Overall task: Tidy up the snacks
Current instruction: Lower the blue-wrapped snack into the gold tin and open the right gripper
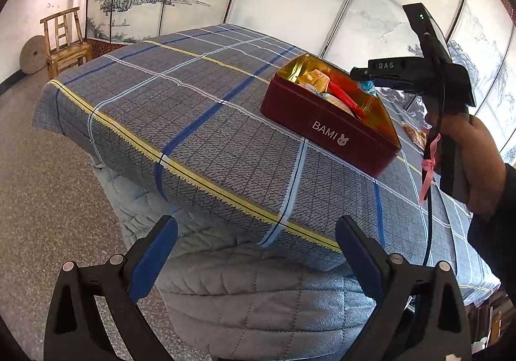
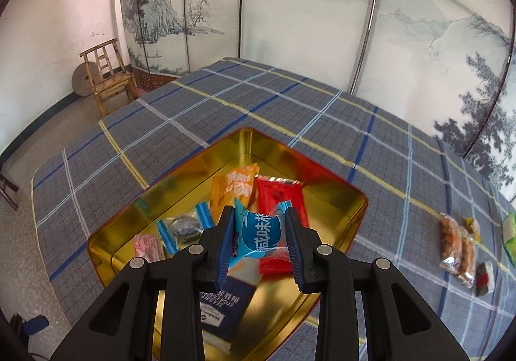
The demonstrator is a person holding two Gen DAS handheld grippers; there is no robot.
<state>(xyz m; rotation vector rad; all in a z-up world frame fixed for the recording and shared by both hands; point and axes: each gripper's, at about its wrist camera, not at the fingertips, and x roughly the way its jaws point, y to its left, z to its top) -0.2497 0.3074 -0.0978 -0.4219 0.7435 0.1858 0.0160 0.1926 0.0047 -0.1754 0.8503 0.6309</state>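
Step in hand: the person's right gripper [image 2: 260, 233] carries a blue snack packet [image 2: 262, 232] over the open red tin [image 2: 225, 148], and the judgement is that a drop into the tin comes next.
Right gripper state: its two blue pads pinch the blue snack packet from both sides; the wrapper bulges between them at the centre of the right wrist view.
Left gripper state: the left gripper [image 1: 256, 251] is spread wide with nothing between the pads, low in the left wrist view, off the near edge of the plaid cloth [image 1: 200, 141].
Where the packet is: above the tin's gold interior, not touching the snacks below, as far as the right wrist view shows.
Tin contents: an orange packet [image 2: 237, 188] and a red packet [image 2: 280, 200] lie towards the far wall; a dark blue box [image 2: 222, 309] sits at the near corner, and a pink sweet [image 2: 146, 246] at the left.
Best release spot: probably the bare gold floor at the right of the tin, beside the red packet, so nothing stacks above the rim.
How to release: likely lower first, then part the pads; the light wrapper could cling to one pad.
Risk: letting go near the rim may tip the packet onto the cloth.
Still outside: loose snacks [image 2: 458, 243] lie at the right of the frame, well apart from the tin.
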